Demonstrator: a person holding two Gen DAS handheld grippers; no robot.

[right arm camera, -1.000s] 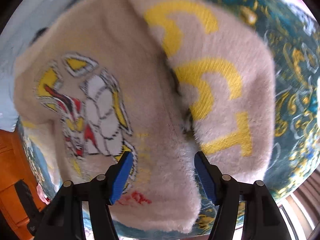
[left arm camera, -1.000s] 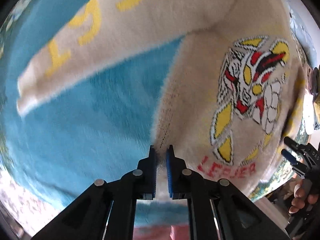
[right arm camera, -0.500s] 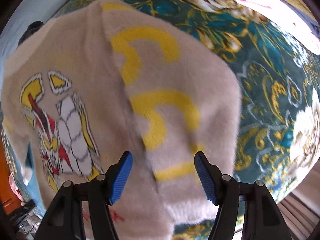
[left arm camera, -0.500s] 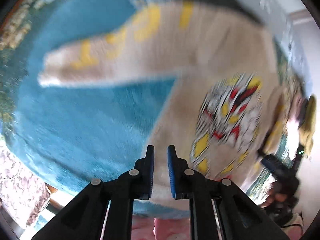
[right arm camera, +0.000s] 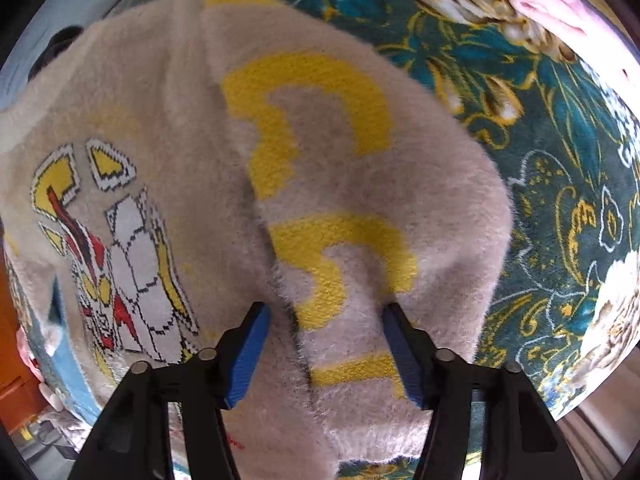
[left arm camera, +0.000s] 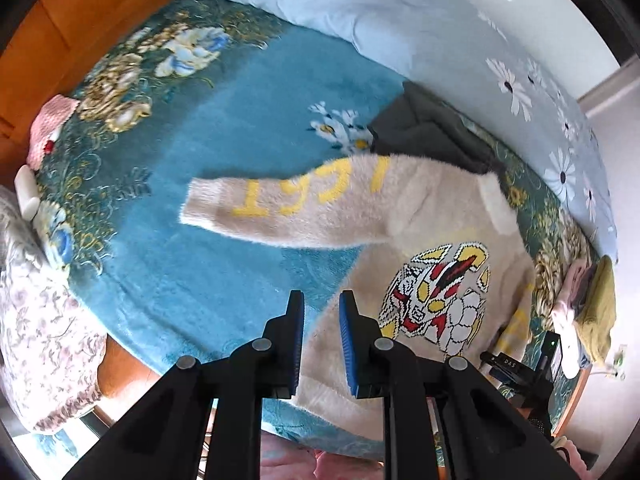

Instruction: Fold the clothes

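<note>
A fluffy beige sweater (left arm camera: pixel 424 236) with a robot picture and yellow letters lies flat on a teal blanket. One sleeve (left arm camera: pixel 288 200) stretches out to the left. My left gripper (left arm camera: pixel 321 340) hangs above the sweater's lower left edge, its jaws a narrow gap apart and empty. In the right wrist view the other sleeve (right arm camera: pixel 352 216) lies folded over the sweater body (right arm camera: pixel 132 128). My right gripper (right arm camera: pixel 324 354) is open, its jaws straddling that sleeve's cuff end without closing on it.
The teal floral blanket (left arm camera: pixel 168 168) covers a bed with a wooden frame (left arm camera: pixel 76 12). A light blue daisy-print quilt (left arm camera: pixel 460 40) and a dark grey garment (left arm camera: pixel 432 128) lie beyond the sweater. Pink and olive clothes (left arm camera: pixel 592 308) sit at the right.
My left gripper has let go of the sweater's edge, opened slightly and pulled back and up. My right gripper stayed open and moved along the folded sleeve toward its cuff.
</note>
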